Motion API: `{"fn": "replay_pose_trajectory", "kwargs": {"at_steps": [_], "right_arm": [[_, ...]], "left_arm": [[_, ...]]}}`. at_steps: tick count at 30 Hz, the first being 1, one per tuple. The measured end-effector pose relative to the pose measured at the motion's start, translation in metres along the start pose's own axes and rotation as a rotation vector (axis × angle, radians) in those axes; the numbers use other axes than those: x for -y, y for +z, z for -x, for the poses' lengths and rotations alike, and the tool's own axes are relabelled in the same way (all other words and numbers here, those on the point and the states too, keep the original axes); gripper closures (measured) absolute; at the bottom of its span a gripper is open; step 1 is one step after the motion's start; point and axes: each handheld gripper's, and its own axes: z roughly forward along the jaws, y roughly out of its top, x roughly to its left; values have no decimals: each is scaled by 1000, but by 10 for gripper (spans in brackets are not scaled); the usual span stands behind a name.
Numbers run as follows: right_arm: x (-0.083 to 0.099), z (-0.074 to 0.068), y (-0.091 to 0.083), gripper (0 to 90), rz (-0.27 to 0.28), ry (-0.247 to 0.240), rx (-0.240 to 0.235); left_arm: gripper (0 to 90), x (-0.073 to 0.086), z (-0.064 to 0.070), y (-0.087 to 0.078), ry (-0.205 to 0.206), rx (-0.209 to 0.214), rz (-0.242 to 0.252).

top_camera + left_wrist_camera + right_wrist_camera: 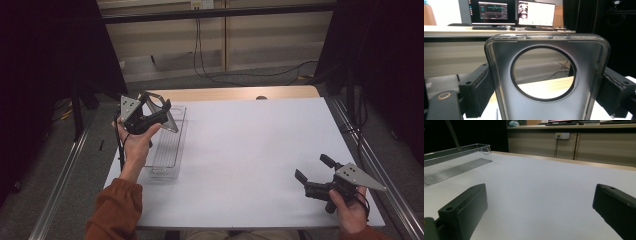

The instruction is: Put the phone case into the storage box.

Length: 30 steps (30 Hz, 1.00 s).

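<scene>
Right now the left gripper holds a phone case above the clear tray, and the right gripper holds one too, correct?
Not quite. The left gripper does hold the phone case above the clear tray, but the right gripper is open and empty, as the right gripper view shows.

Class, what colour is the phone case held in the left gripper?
Translucent smoky grey phone case, seen best in the left gripper view.

- The translucent grey phone case with a round camera opening [544, 75] ran off the bottom edge of the left gripper view
- The clear plastic tray [454, 157] was cut by the right gripper view's left edge
- Monitor screens [511, 12] were too blurred to read
</scene>
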Motion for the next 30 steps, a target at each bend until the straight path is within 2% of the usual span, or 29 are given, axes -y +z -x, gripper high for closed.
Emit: {"fn": "replay_pose_trajectory", "kwargs": {"at_steps": [3, 8, 10, 12, 13, 15, 17, 18, 21, 26, 27, 30], "right_arm": [[0, 0, 0, 0, -1, 0, -3], [0, -1, 1, 0, -5, 3, -9], [1, -1, 1, 0, -7, 1, -10], [1, 0, 0, 0, -7, -2, -9], [0, -1, 0, 0, -4, 11, -4], [0, 0, 0, 0, -7, 0, -9], [0, -1, 0, 0, -7, -3, -11], [0, -1, 0, 0, -3, 5, -7], [0, 0, 0, 0, -5, -6, -11], [1, 0, 0, 0, -5, -1, -9], [0, -1, 0, 0, -7, 2, -12], [0, 0, 0, 0, -5, -2, -12]], "left_arm": [[126, 1, -2, 4, 8, -9, -2], [126, 4, -3, 11, -4, -11, -5], [126, 5, -2, 12, 8, -29, -13], [126, 5, -3, 14, 12, -22, -9], [125, 6, -3, 15, 12, -23, -9], [126, 6, -3, 16, 21, -32, -20], [126, 8, -2, 18, 20, -23, -13], [126, 8, -2, 18, 21, -33, -24], [126, 10, -3, 22, 6, -30, -8], [125, 13, -4, 24, 25, -39, -26], [126, 14, -4, 25, 24, -28, -15], [126, 15, -4, 27, 20, -38, -17]]}}
